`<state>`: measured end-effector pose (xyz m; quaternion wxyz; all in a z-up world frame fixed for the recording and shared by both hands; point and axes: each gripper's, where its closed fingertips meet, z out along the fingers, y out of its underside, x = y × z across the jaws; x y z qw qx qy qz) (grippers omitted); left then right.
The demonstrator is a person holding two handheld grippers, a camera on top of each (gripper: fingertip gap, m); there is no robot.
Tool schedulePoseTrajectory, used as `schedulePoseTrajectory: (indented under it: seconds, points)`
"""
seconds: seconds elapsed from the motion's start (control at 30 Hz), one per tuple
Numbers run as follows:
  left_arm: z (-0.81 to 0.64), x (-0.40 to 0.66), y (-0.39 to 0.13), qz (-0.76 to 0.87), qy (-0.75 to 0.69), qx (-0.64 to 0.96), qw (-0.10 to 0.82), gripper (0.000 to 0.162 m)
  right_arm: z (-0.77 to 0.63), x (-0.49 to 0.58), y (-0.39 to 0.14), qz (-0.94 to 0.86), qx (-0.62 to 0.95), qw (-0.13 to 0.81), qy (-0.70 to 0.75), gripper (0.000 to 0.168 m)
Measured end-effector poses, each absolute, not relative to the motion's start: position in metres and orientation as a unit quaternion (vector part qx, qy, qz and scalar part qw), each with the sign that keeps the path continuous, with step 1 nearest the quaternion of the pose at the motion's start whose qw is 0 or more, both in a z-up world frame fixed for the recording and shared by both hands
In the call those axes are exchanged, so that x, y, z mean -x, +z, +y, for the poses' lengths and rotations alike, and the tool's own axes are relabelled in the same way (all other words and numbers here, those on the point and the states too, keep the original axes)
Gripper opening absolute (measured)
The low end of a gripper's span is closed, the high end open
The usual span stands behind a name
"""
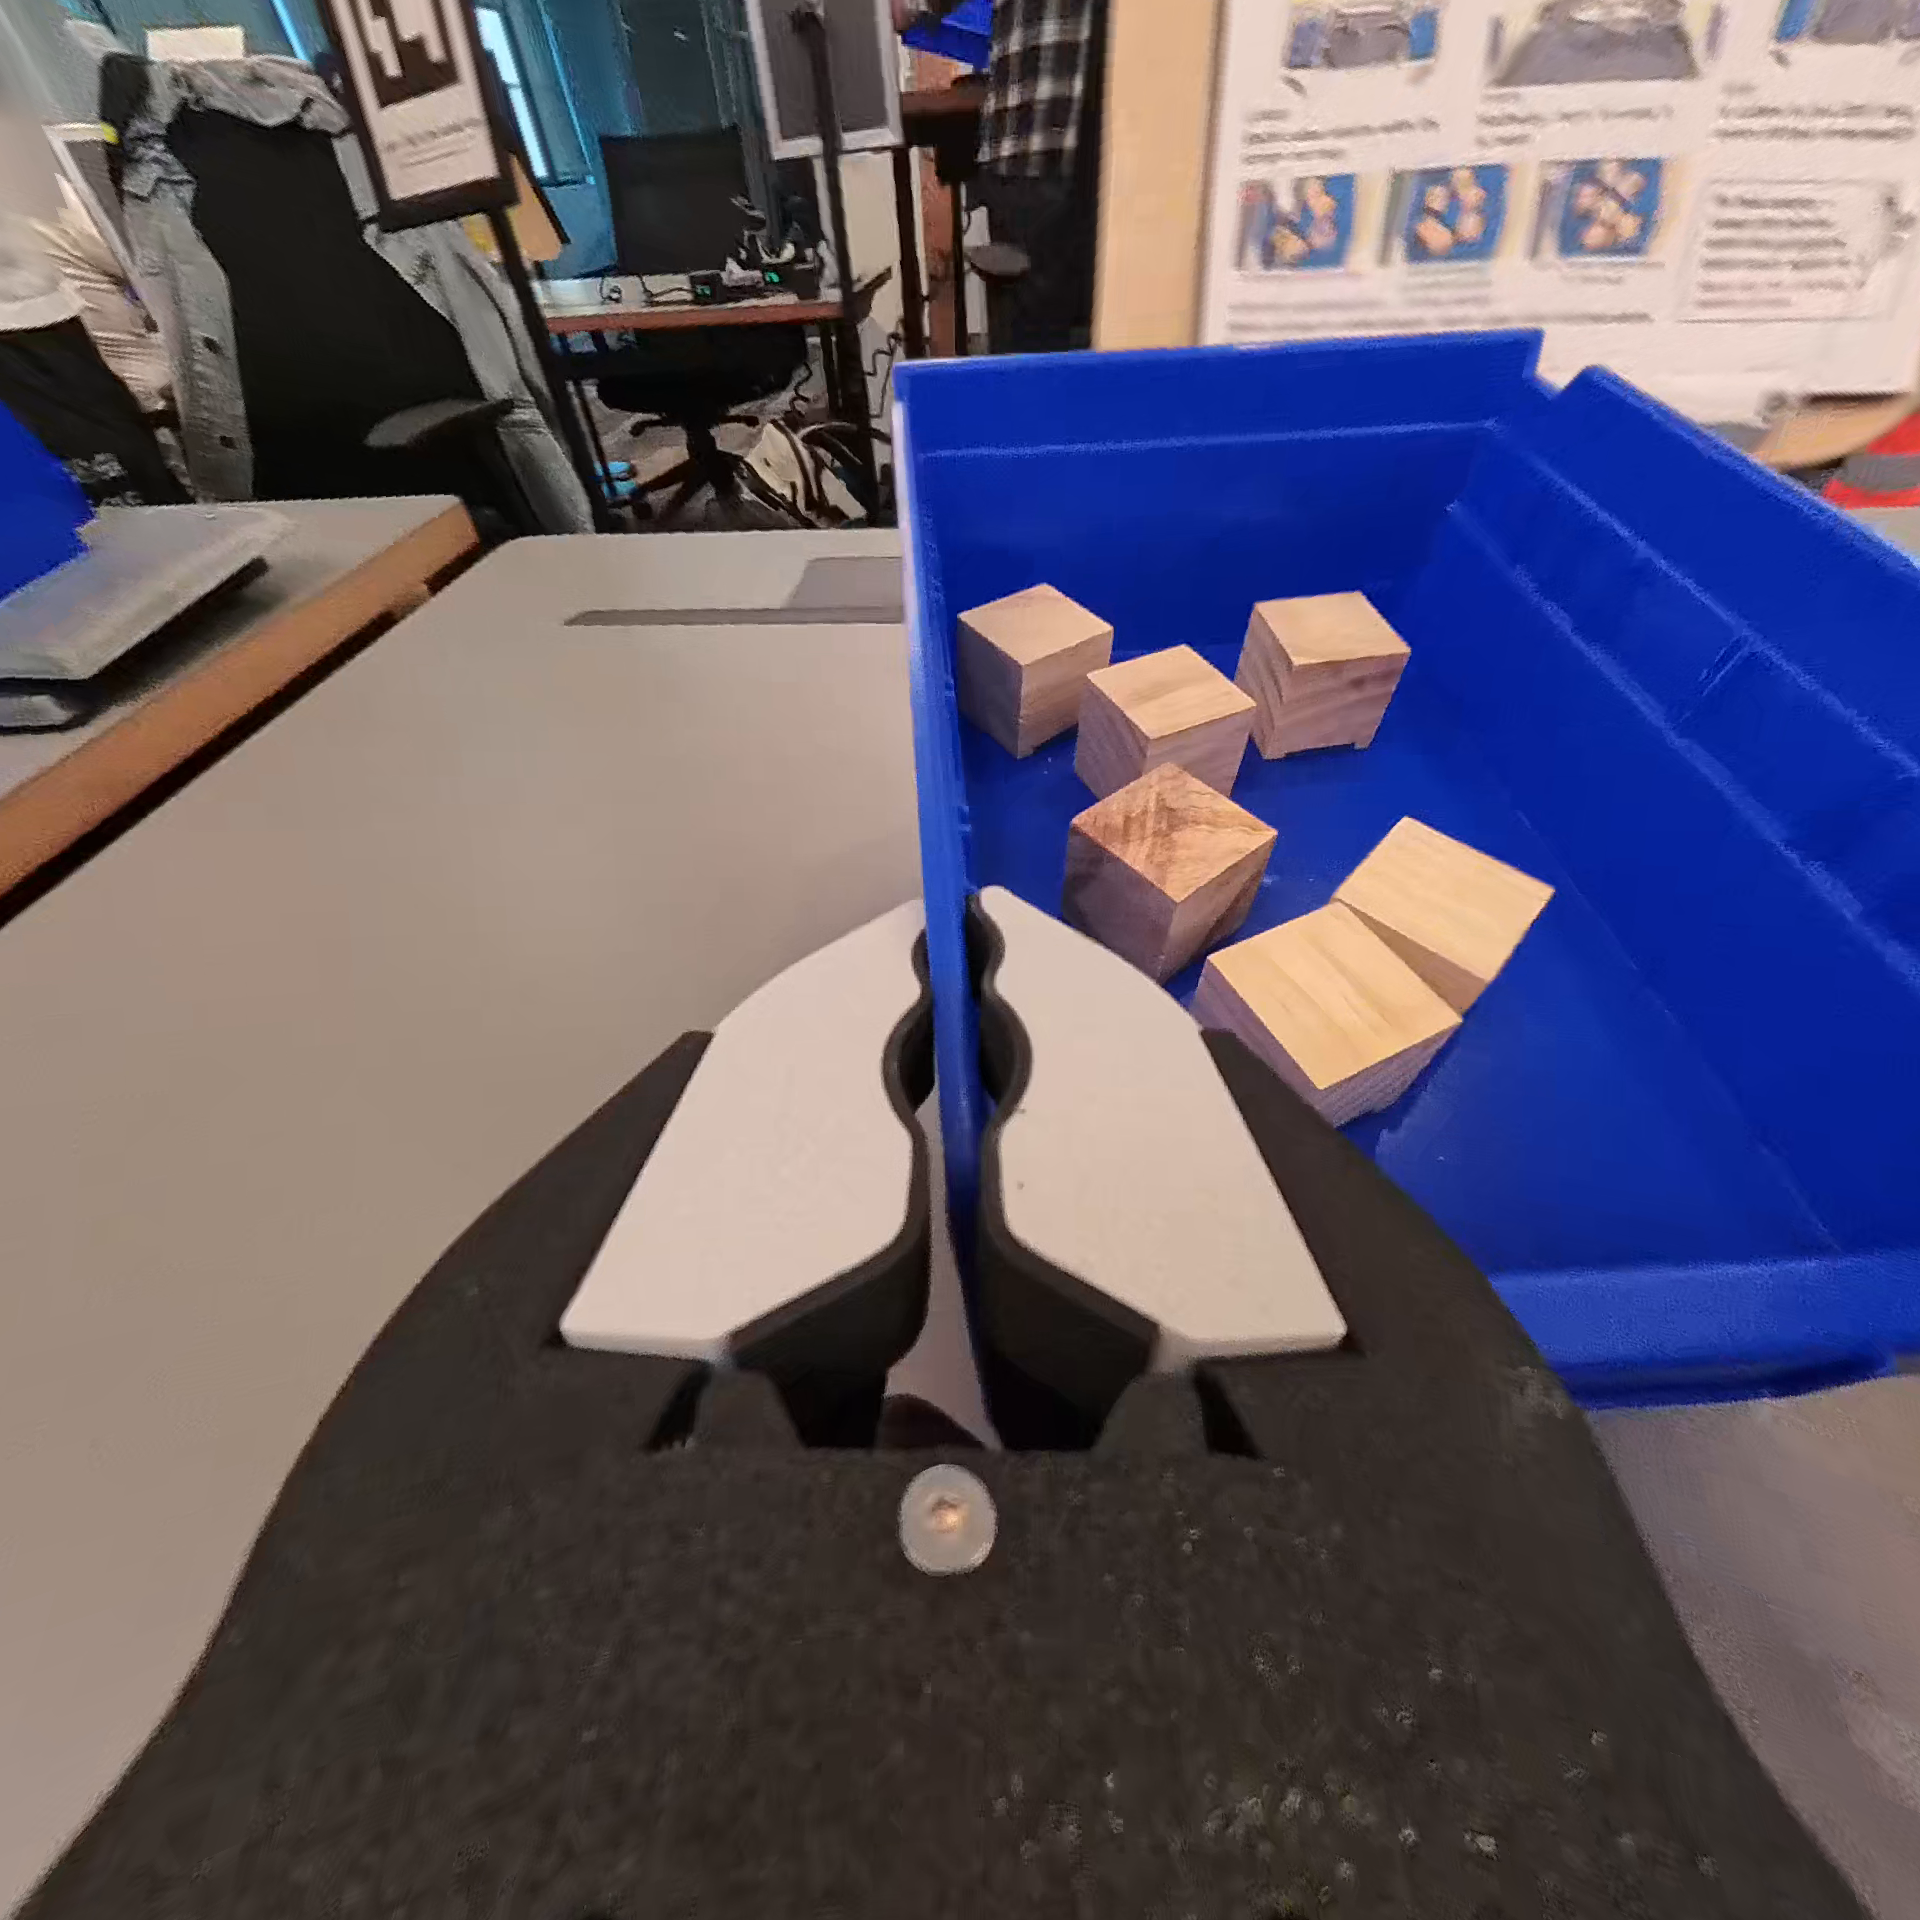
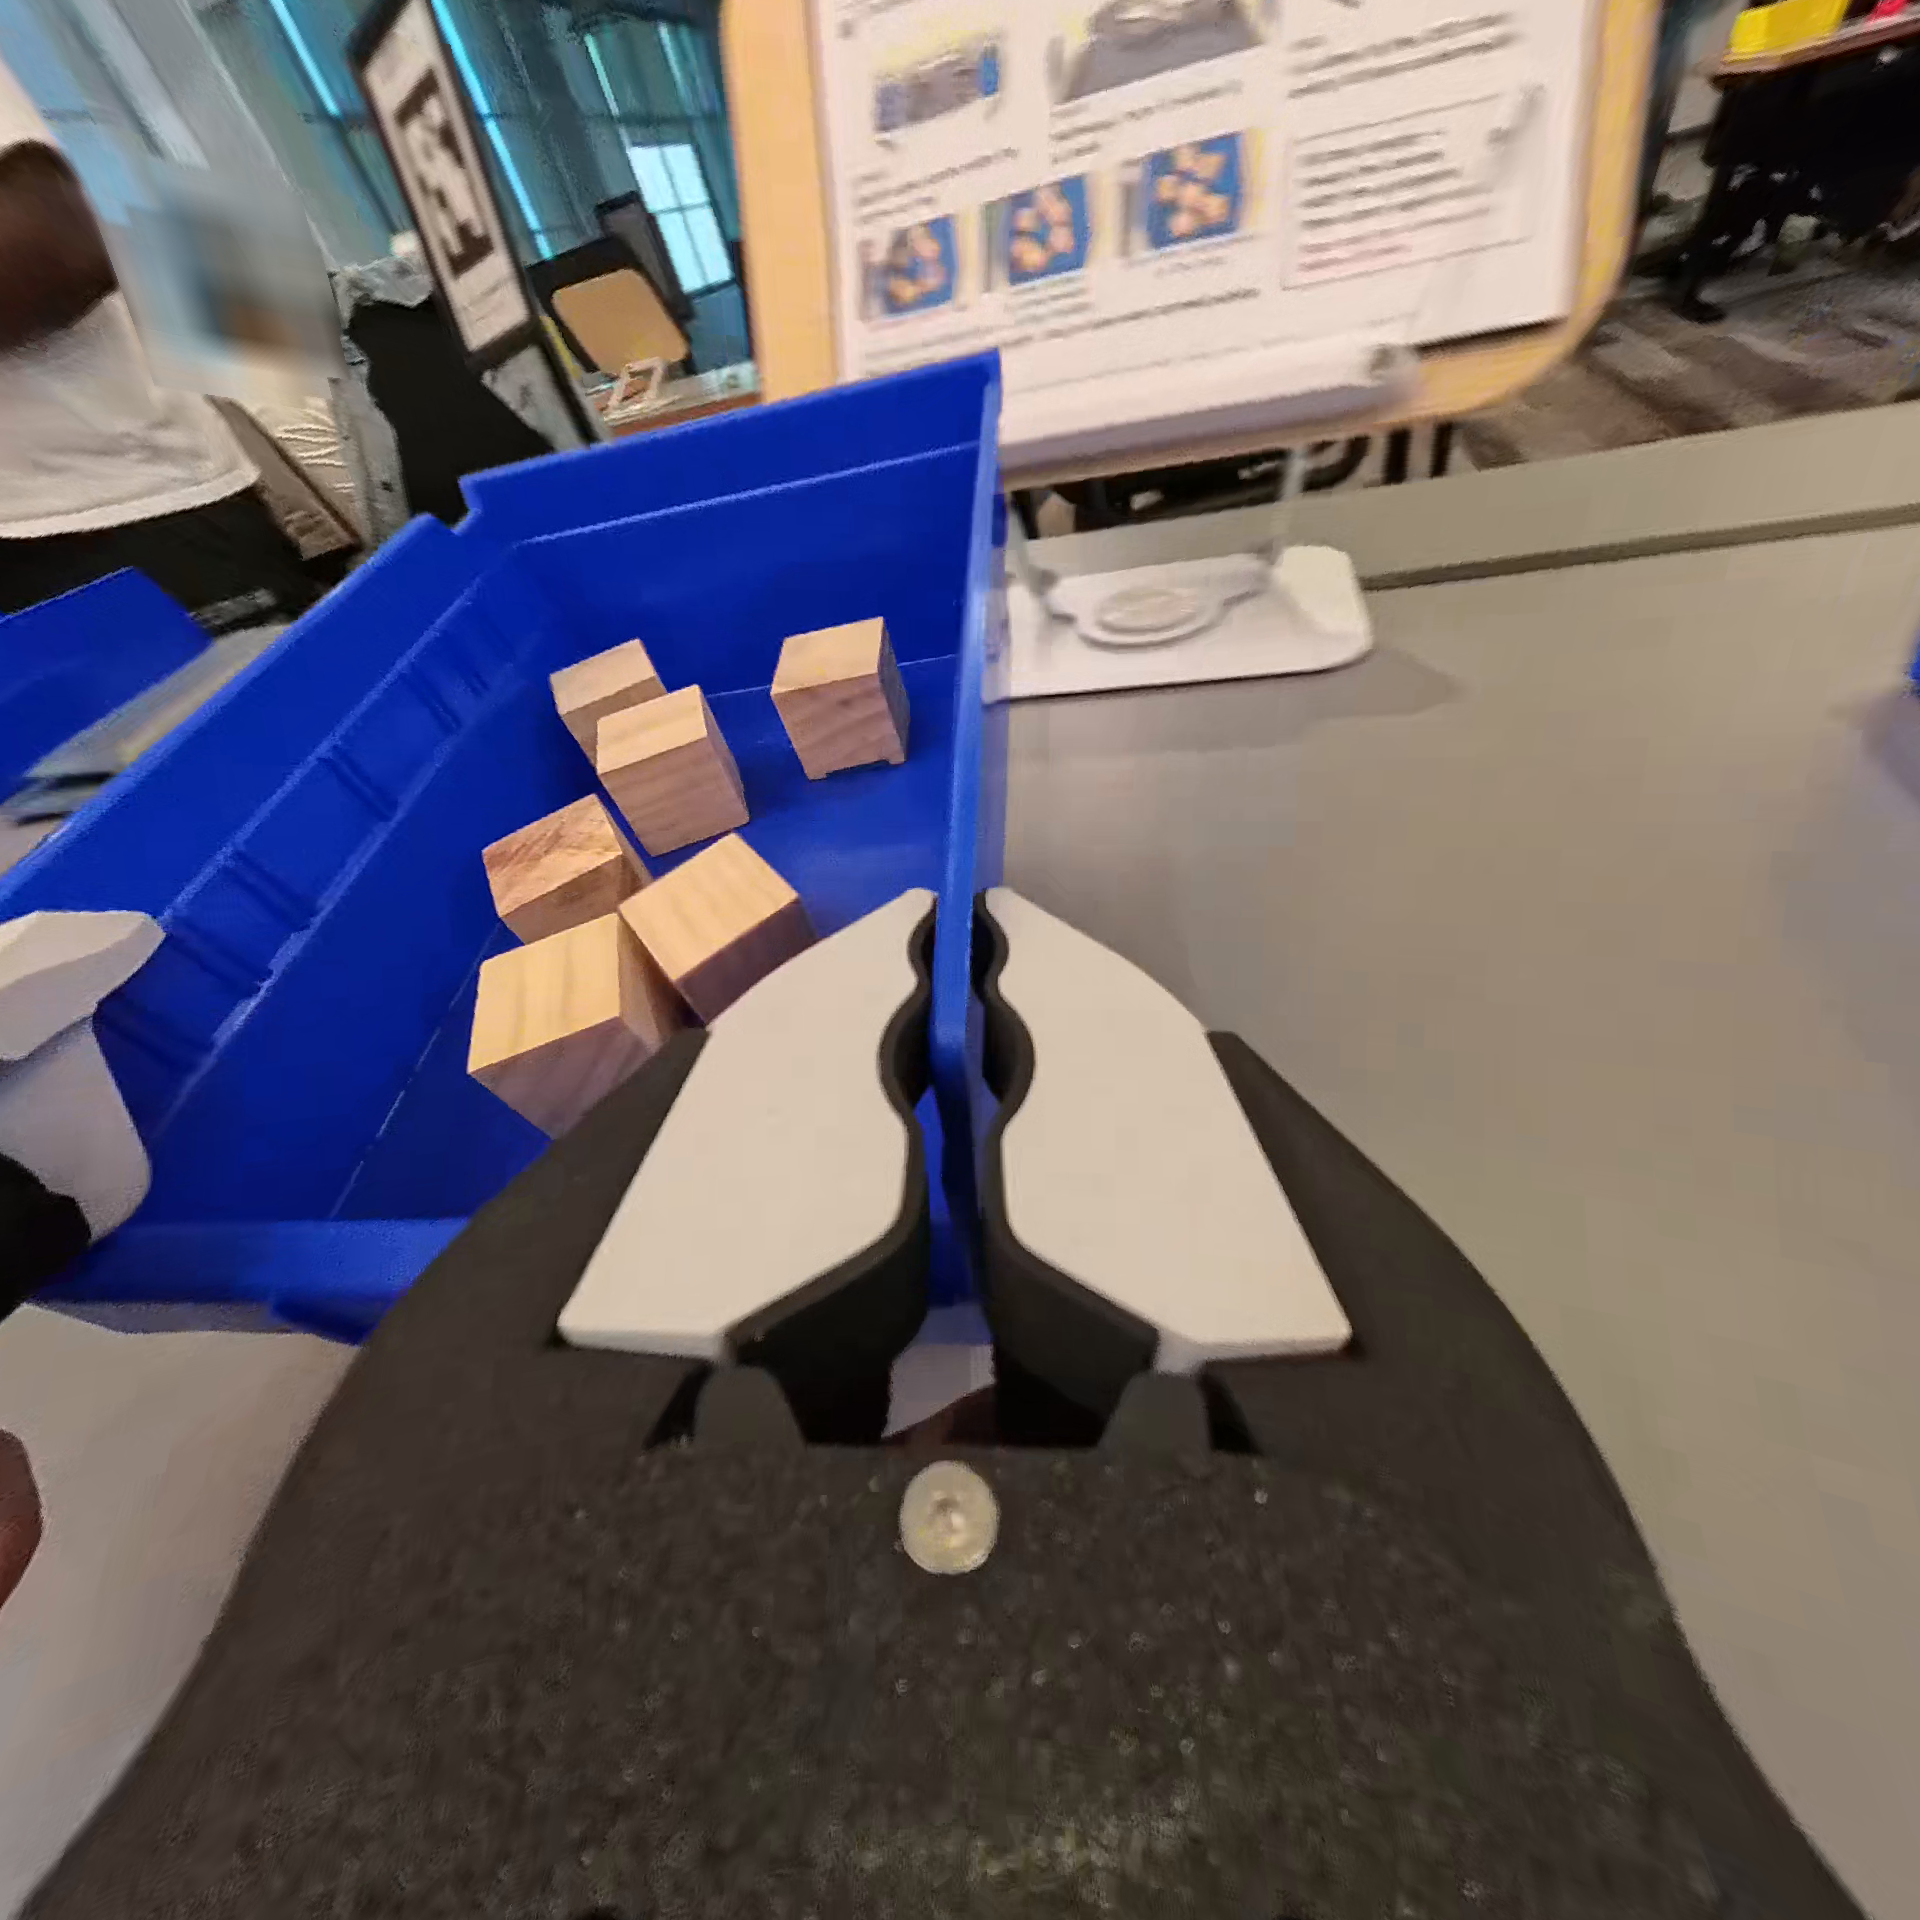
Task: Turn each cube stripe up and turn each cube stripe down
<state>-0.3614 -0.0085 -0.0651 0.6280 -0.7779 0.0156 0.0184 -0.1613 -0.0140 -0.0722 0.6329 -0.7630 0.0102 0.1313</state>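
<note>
A blue plastic bin [image 1: 1662, 727] stands on the grey table and holds several wooden cubes [image 1: 1164, 873]. My left gripper [image 1: 951, 920] is shut on the bin's left wall [image 1: 928, 727], one finger outside and one inside. My right gripper [image 2: 958, 909] is shut on the bin's right wall [image 2: 971, 727] in the same way. The cubes [image 2: 665, 769] lie loose on the bin floor, some leaning on each other; one [image 1: 1325, 670] shows small notches at its base. The left gripper's finger [image 2: 62, 966] shows at the left edge of the right wrist view.
The grey table [image 1: 468, 883] spreads to the left of the bin and to its right [image 2: 1455, 935]. A poster board on a white stand [image 2: 1184, 613] is behind the bin. Another table edge [image 1: 208, 686] and office chairs are at the far left.
</note>
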Motion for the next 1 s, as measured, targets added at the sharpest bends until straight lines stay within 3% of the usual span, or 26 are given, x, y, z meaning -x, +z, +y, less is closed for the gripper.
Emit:
schedulePoseTrajectory:
  seconds: [0.27,0.5,0.6,0.67,0.7,0.73,0.8,0.93,1.0]
  points:
    - [0.018,0.486,-0.067,0.063,0.029,0.788,0.611,0.001,0.001,0.294,-0.084,-0.043,0.789,0.598,0.131,0.008]
    - [0.034,0.529,-0.103,0.037,-0.001,0.808,0.588,0.001,0.009,0.336,-0.108,-0.065,0.804,0.577,0.127,0.011]
    - [0.039,0.535,-0.107,0.024,-0.022,0.804,0.593,0.003,0.005,0.344,-0.109,-0.094,0.787,0.589,0.158,0.020]
    - [0.041,0.540,-0.110,-0.003,-0.018,0.812,0.584,0.019,0.001,0.344,-0.109,-0.122,0.787,0.580,0.170,0.030]
    - [0.039,0.545,-0.113,-0.013,-0.004,0.821,0.571,0.045,-0.002,0.342,-0.110,-0.143,0.792,0.568,0.174,0.039]
    - [0.035,0.551,-0.114,-0.024,0.010,0.830,0.557,0.060,-0.010,0.339,-0.112,-0.181,0.797,0.546,0.185,0.047]
    - [0.025,0.561,-0.104,-0.060,0.021,0.832,0.551,0.063,-0.032,0.325,-0.123,-0.264,0.814,0.474,0.205,0.070]
    - [-0.006,0.536,-0.052,-0.108,-0.105,0.802,0.578,0.069,-0.093,0.257,-0.137,-0.392,0.816,0.330,0.267,0.079]
    - [-0.024,0.479,-0.019,-0.056,-0.235,0.771,0.589,0.070,-0.098,0.205,-0.130,-0.386,0.819,0.334,0.261,0.079]
